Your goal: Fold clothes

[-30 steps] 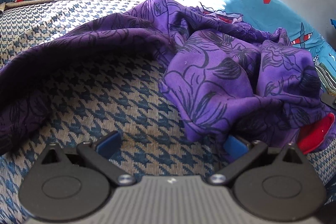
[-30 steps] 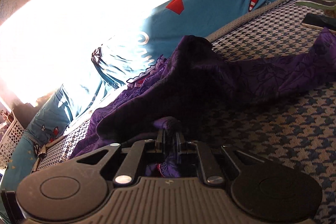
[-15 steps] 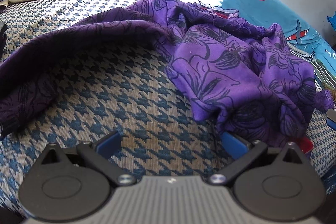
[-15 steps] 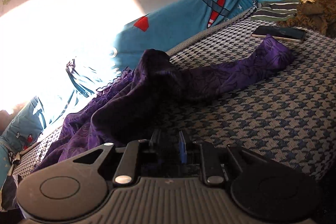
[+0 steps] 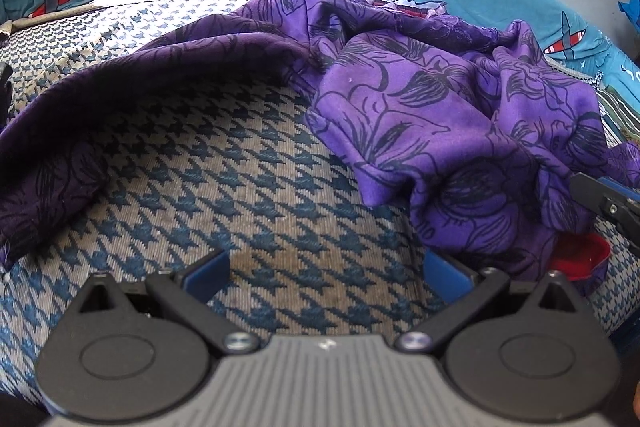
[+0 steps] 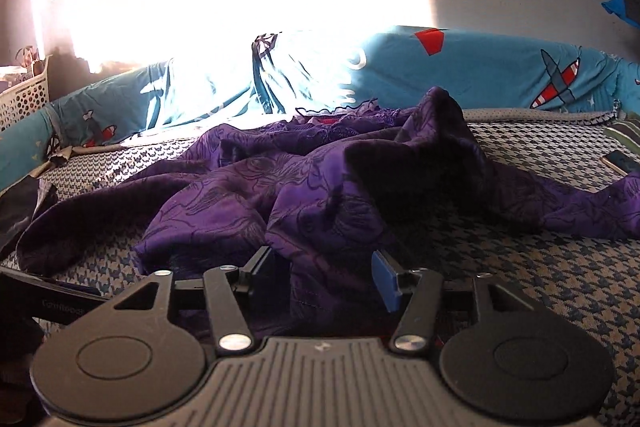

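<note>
Right gripper (image 6: 326, 281) jaws just opened | purple garment (image 6: 320, 195) between, unpinched

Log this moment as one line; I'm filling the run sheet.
task: fold clothes | left gripper: open, over bare cover | right gripper: jaws just opening, purple garment between them, unpressed | garment: crumpled, unfolded

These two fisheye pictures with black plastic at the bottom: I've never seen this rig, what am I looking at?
A person holds a two-finger gripper in each hand; a camera on each looks along its fingers. One picture is from the left gripper, open over the bare houndstooth bed cover. The other is from the right gripper, whose jaws have just been opening, with a fold of the purple flowered garment lying loosely between them. That crumpled garment is what is being folded. A phone lies at the far right.
</note>
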Tool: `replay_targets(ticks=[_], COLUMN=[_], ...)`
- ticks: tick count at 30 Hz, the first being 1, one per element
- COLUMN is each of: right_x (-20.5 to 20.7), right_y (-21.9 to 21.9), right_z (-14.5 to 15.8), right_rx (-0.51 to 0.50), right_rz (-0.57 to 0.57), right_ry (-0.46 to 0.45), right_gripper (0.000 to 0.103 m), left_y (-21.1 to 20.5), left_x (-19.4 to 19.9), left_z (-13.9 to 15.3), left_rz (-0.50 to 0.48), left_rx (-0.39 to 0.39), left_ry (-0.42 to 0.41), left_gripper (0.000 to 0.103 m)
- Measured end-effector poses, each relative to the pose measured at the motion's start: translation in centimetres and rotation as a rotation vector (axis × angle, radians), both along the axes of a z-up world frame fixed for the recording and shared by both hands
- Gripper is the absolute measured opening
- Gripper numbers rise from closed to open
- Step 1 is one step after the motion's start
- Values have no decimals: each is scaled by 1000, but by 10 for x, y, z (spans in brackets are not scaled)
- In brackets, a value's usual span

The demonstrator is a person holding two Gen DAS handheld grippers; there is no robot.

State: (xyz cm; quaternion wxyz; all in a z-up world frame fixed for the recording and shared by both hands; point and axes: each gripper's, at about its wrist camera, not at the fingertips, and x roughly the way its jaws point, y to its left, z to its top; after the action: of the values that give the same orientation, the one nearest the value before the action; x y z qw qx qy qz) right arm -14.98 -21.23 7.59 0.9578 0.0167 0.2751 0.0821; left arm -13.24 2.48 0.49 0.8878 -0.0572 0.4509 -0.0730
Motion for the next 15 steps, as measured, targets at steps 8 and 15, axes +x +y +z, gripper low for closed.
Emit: replay_targets(ticks=[8,15], right_x=[16,17], right_y=[21,16], right_z=[-21,-23], right_rx=[-85,-69], right_rz=[-19,-79], right_ry=[39,29], right_gripper=[54,13], left_y=[-3,-3], left_x=[-1,-1], left_z=[-2,-2], left_rz=[-8,-10], left_rx=[21,25], left_ry=[-3,-4], left_gripper=[103,103])
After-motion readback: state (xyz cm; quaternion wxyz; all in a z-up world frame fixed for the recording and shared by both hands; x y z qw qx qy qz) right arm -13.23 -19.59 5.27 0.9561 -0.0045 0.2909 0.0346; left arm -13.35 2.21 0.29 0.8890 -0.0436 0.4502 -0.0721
